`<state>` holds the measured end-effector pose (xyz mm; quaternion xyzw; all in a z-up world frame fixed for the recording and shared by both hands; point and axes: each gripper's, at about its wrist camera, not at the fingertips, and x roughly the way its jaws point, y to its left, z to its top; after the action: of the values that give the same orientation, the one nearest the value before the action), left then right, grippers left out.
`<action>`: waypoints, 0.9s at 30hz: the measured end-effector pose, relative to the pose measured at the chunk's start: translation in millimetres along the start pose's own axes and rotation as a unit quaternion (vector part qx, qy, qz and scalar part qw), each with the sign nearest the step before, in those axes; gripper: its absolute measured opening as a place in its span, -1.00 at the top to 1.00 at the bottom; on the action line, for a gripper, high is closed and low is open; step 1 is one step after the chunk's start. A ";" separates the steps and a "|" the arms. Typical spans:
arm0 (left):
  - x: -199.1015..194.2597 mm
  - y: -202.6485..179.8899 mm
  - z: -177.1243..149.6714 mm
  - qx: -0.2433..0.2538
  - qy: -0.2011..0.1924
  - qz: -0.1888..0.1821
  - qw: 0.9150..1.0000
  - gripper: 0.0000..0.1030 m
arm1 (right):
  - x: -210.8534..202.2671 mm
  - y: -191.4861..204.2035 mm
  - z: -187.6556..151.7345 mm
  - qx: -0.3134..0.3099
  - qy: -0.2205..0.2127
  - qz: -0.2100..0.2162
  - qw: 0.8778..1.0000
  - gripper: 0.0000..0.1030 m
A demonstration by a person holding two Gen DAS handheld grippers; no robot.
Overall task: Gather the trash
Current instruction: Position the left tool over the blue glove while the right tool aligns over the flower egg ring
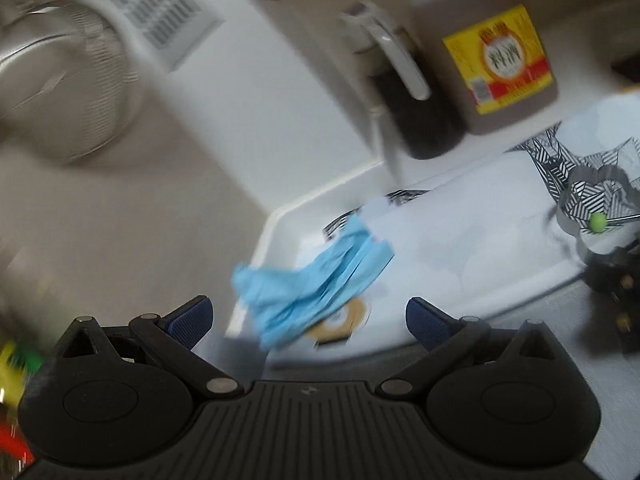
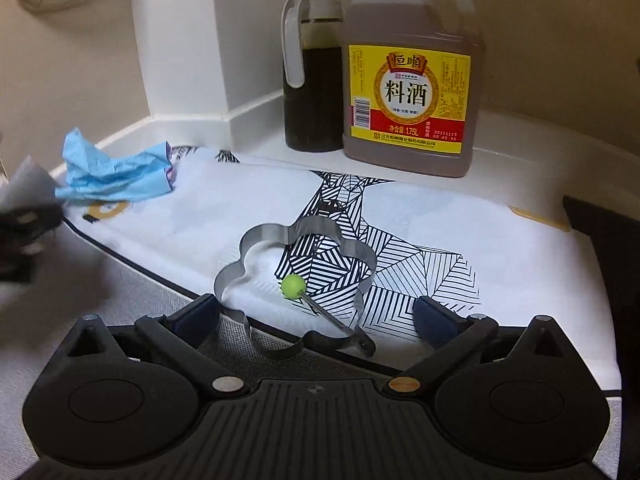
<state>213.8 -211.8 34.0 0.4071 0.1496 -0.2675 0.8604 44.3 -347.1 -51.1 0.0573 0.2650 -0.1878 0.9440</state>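
Now both tilted down, left gripper open near blue wad, right gripper agape

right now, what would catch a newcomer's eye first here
The big cooking-wine jug with its yellow label, at the back beside a dark sauce dispenser. Then the crumpled blue glove at the cloth's left end, and the flower-shaped metal ring between the open right gripper fingers.

Your left wrist view is smeared by motion blur, worst at the colander and wall; your right wrist view is sharp. Soft, even indoor light, faint shadows, and fisheye bending at the edges.
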 end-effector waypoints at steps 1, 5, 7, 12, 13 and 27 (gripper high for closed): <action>9.5 -0.4 2.9 -0.001 0.004 -0.010 1.000 -0.99 | 0.7 1.5 1.2 -0.006 0.002 -0.003 1.000 -1.00; 50.4 0.7 11.9 -0.034 0.020 -0.045 0.998 -0.99 | 1.8 0.0 3.0 -0.005 0.003 0.001 1.000 -1.00; 65.6 -1.1 10.9 -0.043 0.017 -0.067 0.997 -0.99 | 1.9 -0.7 3.4 -0.005 0.004 0.002 1.000 -1.00; 93.3 2.7 4.5 -0.061 -0.001 -0.110 0.992 -1.00 | 2.5 0.9 4.5 -0.010 0.005 -0.001 1.000 -1.00; 98.1 5.5 3.8 -0.070 -0.003 -0.121 0.990 -1.00 | 2.7 1.1 4.6 -0.011 0.005 -0.002 1.000 -1.00; 124.8 25.2 -14.2 -0.190 -0.017 -0.193 0.963 -1.00 | 3.0 2.3 4.2 -0.014 0.006 -0.003 1.000 -1.00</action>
<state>329.3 -229.6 -18.5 0.1948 0.2586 -0.4016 0.8567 49.5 -346.8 -49.0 0.0443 0.2734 -0.1861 0.9427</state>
